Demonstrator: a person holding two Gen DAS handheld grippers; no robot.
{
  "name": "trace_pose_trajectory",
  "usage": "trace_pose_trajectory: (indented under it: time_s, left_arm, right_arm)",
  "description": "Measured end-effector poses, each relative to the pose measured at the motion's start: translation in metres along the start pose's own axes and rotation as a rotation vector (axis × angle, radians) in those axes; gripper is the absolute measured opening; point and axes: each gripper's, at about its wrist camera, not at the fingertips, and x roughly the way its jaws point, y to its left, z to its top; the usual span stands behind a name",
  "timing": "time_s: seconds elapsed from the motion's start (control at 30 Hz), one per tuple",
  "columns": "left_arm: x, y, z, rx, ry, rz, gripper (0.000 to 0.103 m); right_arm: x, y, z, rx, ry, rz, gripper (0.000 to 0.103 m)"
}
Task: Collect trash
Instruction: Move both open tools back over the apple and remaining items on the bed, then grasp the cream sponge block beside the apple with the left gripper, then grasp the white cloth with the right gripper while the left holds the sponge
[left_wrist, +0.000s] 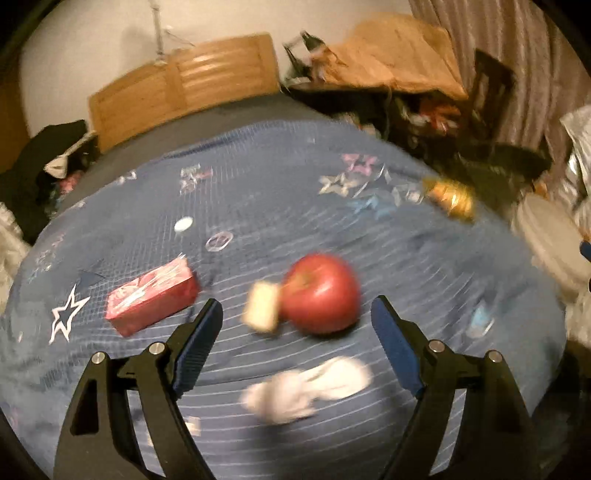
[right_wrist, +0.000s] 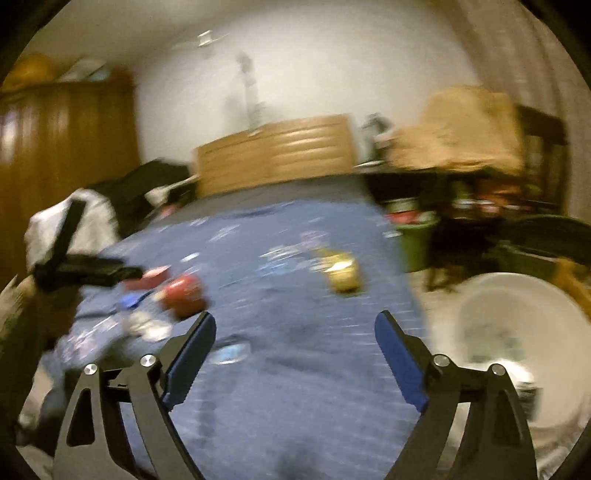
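You see: apple (left_wrist: 320, 293) glossy, smooth | blanket (left_wrist: 258, 206) matt quilted cloth | headboard (left_wrist: 184, 85) far, smooth wood | tissue (left_wrist: 306, 387) near, crumpled paper

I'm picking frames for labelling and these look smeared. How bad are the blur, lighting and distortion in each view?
Left wrist view: motion blur smears the apple and white tissue; the red box stays readable; the left tongs are sharp; dim warm light. Right wrist view: heavier blur, the white bin washed out, the right tongs crisp. Both are fisheye, bending the blue bedspread.
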Motion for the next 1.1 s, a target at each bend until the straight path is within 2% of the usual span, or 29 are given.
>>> trace_pose_trajectory:
  time_s: [0.13, 0.33, 0.43, 0.5, 0.53, 0.63, 0.8, 0.9, 1.0, 1.1]
  left_arm:
    - [0.024, 0.038, -0.008, 0.072, 0.047, -0.043, 0.078]
    - [0.065, 0.037, -0.013, 0.172, 0.098, -0.108, 0.071]
    - [0.089, 0.033, -0.013, 0.213, 0.136, -0.121, 0.058]
    - [0.101, 0.034, -0.014, 0.22, 0.161, -0.131, 0.042]
    - [0.107, 0.035, -0.014, 0.206, 0.171, -0.145, 0.03]
    - [0.108, 0.04, -0.015, 0.157, 0.141, -0.193, 0.028]
    - [0.058, 0.066, -0.014, 0.055, -0.009, -0.149, 0.028]
    - [0.005, 0.089, -0.024, -0.054, -0.115, -0.06, 0.028]
    - [-0.039, 0.099, -0.049, -0.125, -0.169, 0.026, 0.028]
    - [-0.068, 0.102, -0.079, -0.179, -0.183, 0.116, 0.028]
  right_arm:
    - [0.042, 0.056, 0.0, -0.024, 0.09, 0.142, 0.092]
    - [0.071, 0.092, 0.003, -0.034, 0.14, 0.189, 0.092]
    - [0.079, 0.091, 0.005, -0.024, 0.173, 0.187, 0.092]
    - [0.087, 0.089, 0.006, -0.024, 0.193, 0.186, 0.092]
    - [0.09, 0.092, 0.006, -0.03, 0.202, 0.187, 0.092]
    - [0.099, 0.097, 0.009, -0.066, 0.22, 0.205, 0.092]
    - [0.113, 0.119, 0.013, -0.176, 0.246, 0.281, 0.091]
    - [0.131, 0.139, 0.018, -0.265, 0.276, 0.351, 0.089]
    - [0.16, 0.161, 0.02, -0.356, 0.328, 0.41, 0.086]
    - [0.191, 0.181, 0.02, -0.442, 0.37, 0.446, 0.083]
